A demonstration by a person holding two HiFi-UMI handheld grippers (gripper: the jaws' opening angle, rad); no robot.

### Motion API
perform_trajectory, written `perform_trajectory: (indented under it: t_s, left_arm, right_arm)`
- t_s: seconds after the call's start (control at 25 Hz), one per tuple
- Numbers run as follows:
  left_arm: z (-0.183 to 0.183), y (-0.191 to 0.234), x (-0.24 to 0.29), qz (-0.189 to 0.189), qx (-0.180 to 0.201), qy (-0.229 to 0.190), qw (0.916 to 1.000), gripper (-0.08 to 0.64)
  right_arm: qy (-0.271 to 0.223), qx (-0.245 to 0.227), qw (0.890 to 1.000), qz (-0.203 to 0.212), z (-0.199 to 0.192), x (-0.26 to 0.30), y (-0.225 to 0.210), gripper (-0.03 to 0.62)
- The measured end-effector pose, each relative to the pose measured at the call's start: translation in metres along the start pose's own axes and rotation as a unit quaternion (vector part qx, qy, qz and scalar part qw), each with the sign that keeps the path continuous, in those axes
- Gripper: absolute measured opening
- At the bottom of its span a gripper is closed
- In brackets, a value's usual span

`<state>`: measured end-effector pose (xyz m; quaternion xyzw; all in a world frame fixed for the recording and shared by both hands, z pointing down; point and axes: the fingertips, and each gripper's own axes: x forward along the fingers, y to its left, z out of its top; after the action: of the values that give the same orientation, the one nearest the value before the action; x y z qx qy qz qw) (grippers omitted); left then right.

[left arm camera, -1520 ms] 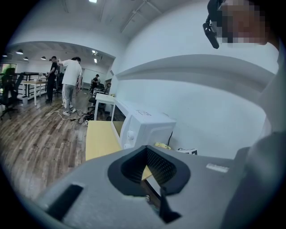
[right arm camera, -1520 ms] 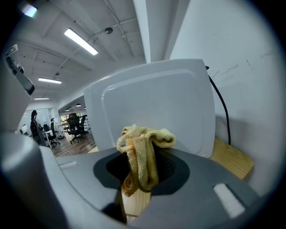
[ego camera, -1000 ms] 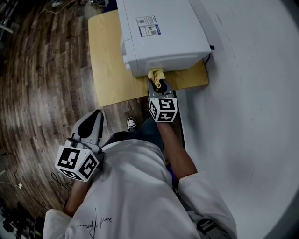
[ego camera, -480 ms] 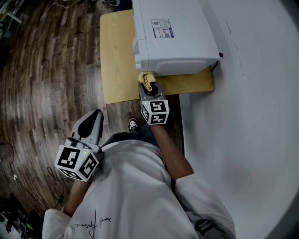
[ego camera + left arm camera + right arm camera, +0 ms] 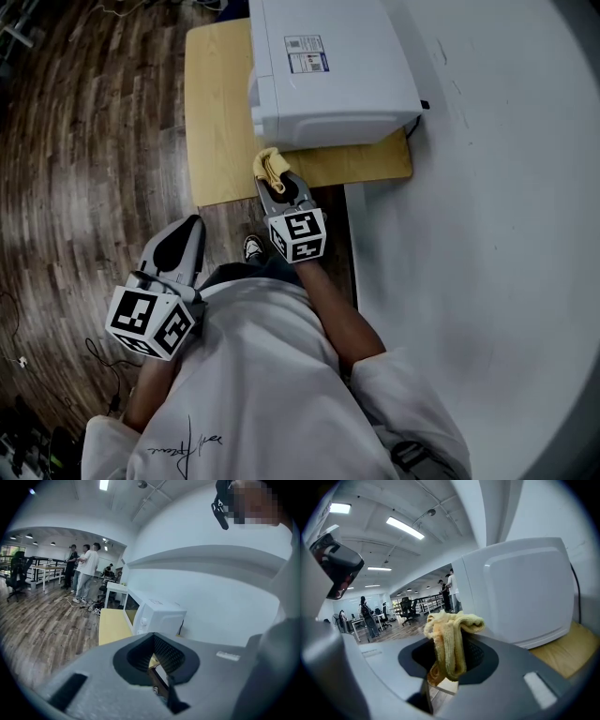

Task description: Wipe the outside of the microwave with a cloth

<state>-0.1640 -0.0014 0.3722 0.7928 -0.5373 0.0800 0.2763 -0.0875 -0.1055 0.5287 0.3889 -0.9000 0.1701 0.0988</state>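
At the near corner of the microwave (image 5: 328,84), the right gripper (image 5: 273,175) squeezes the yellow cloth (image 5: 271,165). It has slid along, so this side looks wiped. The left gripper (image 5: 178,246) hangs with jaws together, holding nothing.

A pale yellow wooden counter (image 5: 217,122) stands on a dark wood-plank floor (image 5: 84,187). A white microwave (image 5: 328,75) sits directly on it. Bare counter shows in front of the microwave's door and as a narrow strip along the microwave's near side.
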Motion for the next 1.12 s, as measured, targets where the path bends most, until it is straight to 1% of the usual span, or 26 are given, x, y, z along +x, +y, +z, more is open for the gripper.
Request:
perform_trajectory:
  t_s: [0.32,0.48,0.68,0.8,0.96,1.12]
  left_arm:
    - [0.000,-0.022,0.020,-0.030,0.002,0.005,0.9995,-0.009]
    - [0.000,-0.030,0.028,-0.040,0.007,0.012,0.9991,-0.009]
    - [0.000,-0.034,0.037,-0.036,0.012,0.020,0.9991,-0.009]
    - [0.003,-0.037,0.042,-0.031,0.024,0.025,0.9989,-0.009]
    - [0.004,-0.036,0.048,-0.023,0.028,0.031,0.9989,-0.009]
    - [0.004,-0.034,0.051,-0.011,0.031,0.039,0.9987,-0.009]
  right_arm:
    - [-0.002,0.005,0.999,-0.045,0.002,-0.037,-0.048,0.118]
    - [-0.004,0.015,0.997,-0.079,0.000,-0.058,-0.085,0.118]
    - [-0.002,0.022,0.992,-0.124,-0.003,-0.080,-0.138,0.118]
    - [-0.003,0.025,0.989,-0.148,-0.001,-0.090,-0.171,0.118]
    - [-0.009,0.027,0.984,-0.175,0.004,-0.100,-0.213,0.118]
    - [-0.016,0.038,0.980,-0.195,0.008,-0.101,-0.246,0.118]
